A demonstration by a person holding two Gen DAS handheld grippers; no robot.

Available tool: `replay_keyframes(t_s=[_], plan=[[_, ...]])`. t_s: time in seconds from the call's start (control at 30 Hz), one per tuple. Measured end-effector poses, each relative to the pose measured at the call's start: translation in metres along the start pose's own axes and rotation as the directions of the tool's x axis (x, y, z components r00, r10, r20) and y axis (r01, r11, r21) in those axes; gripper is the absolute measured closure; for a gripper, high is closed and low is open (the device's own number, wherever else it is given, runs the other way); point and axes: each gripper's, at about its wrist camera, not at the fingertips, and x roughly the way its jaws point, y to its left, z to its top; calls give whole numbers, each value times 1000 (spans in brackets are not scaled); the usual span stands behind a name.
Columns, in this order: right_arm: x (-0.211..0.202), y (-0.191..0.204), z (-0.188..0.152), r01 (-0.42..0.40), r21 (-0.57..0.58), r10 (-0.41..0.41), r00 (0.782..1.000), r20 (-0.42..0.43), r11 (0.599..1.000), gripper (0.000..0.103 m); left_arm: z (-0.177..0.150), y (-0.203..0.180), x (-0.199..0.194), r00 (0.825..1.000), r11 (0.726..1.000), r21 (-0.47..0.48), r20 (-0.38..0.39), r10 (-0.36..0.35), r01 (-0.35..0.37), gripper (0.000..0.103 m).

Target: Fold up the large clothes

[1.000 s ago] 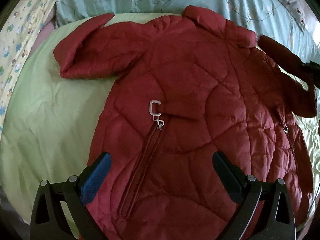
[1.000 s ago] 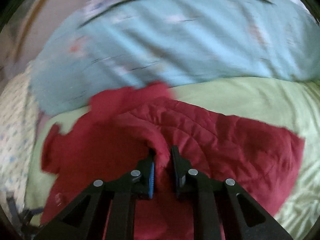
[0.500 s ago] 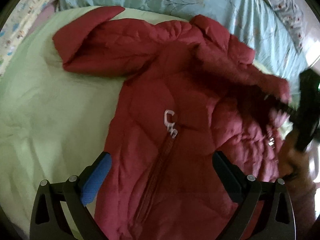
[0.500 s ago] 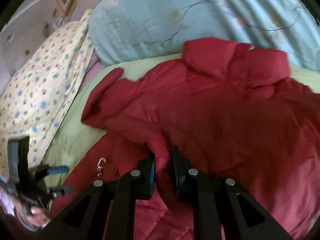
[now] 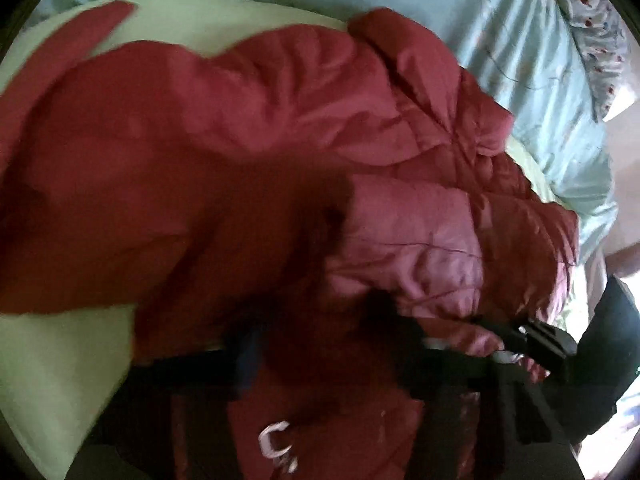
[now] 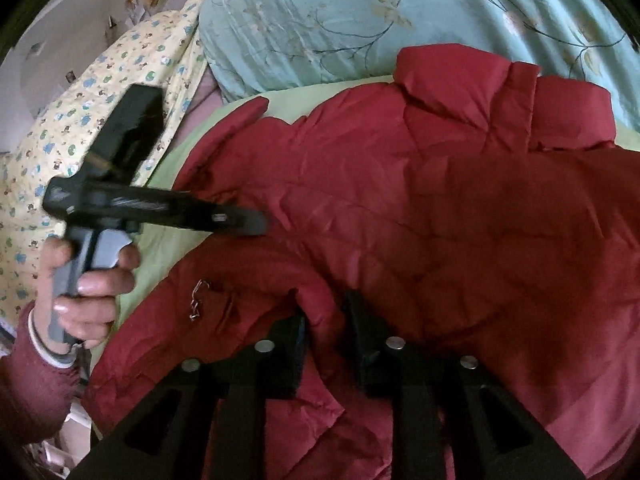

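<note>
A dark red quilted jacket (image 5: 280, 120) (image 6: 440, 200) lies on a light green sheet (image 5: 60, 360), collar toward the far side. Its right sleeve (image 5: 420, 248) is folded in over the body. My left gripper (image 5: 314, 328) is low over the jacket front, just above the zip pull (image 5: 276, 446). Its jaws are closing with red fabric between them; blur hides whether the pads press. In the right wrist view the left gripper (image 6: 248, 222) reaches in from the left, held by a hand (image 6: 92, 280). My right gripper (image 6: 326, 316) is opening, a ridge of sleeve fabric standing loose between its jaws.
A light blue floral quilt (image 6: 340, 20) (image 5: 520, 40) is bunched along the far side of the bed. A yellow patterned cloth (image 6: 80, 120) lies at the far left. The right gripper (image 5: 532, 344) shows at the lower right of the left wrist view.
The right gripper carried the sleeve down and in over the jacket body, then its jaws widened. The left gripper swept across and down onto the jacket front, its jaws narrowing from wide open.
</note>
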Motion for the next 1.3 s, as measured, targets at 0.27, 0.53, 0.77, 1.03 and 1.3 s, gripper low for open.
replay_keyframes(t_s=[0.27,0.53,0.77,1.03,1.3], plan=[[-49,-12,-17,47,71,-53,995,90,996,45,-2,9,-26,963,976,52,177,201,-213,87],[-92,-86,-14,293,308,-356,919,172,905,42,-6,19,-8,955,964,60,168,245,-258,82],[-55,-136,-36,346,389,-390,920,40,854,43,-24,-10,-60,926,967,54,306,221,-248,80],[-50,-131,-37,380,363,-418,908,29,851,42,-20,-49,-3,943,948,162,238,232,-274,80],[-58,-87,-26,388,286,-426,901,80,876,40,-13,-35,40,944,949,133,210,254,-285,79]])
